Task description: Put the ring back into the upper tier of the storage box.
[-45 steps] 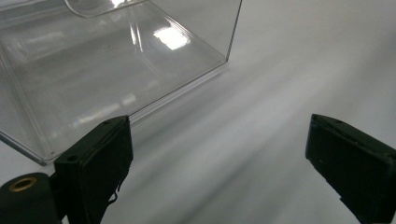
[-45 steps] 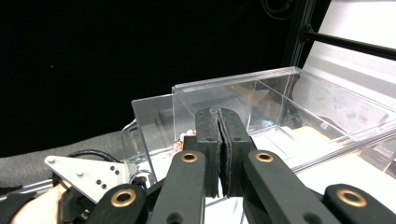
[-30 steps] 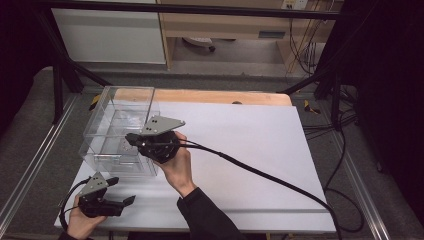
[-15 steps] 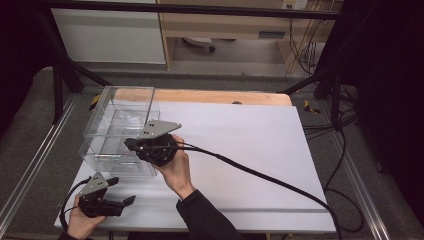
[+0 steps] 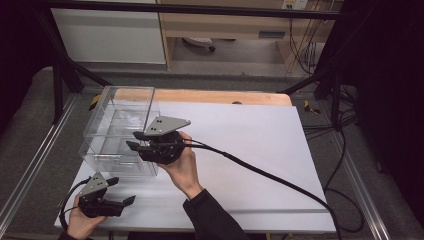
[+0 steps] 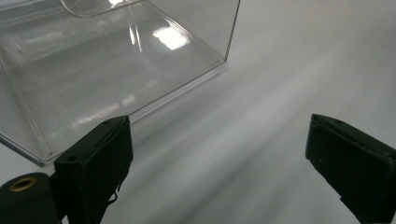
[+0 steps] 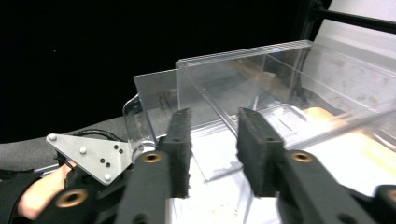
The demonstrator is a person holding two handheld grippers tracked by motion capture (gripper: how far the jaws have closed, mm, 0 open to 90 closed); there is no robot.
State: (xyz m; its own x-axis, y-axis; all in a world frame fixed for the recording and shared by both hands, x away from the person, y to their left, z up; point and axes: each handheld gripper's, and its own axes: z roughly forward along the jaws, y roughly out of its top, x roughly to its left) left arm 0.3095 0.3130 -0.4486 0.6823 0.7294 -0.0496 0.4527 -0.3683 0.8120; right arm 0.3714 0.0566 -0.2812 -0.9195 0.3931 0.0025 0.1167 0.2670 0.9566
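**Right claw loosens at the clear box wall**

High view: the clear box (image 5: 120,132) sits left of centre on the white table (image 5: 260,150); the right claw (image 5: 134,140) is at its near wall, and the left claw (image 5: 125,192) rests lower left, jaws apart

Left gripper view: jaws wide open over bare table, box upper left

Right gripper view: jaws have just been opening, straddling the box's wall, pads not pressing

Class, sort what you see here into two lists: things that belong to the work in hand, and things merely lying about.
In use:
- clear plastic box
- right tongs, one jaw on each side of the box's wall, pads not pressing; they have just been opening

Lying about:
- left tongs, open, apart from the box
- white table top
- thick black cable trailing from the right tongs
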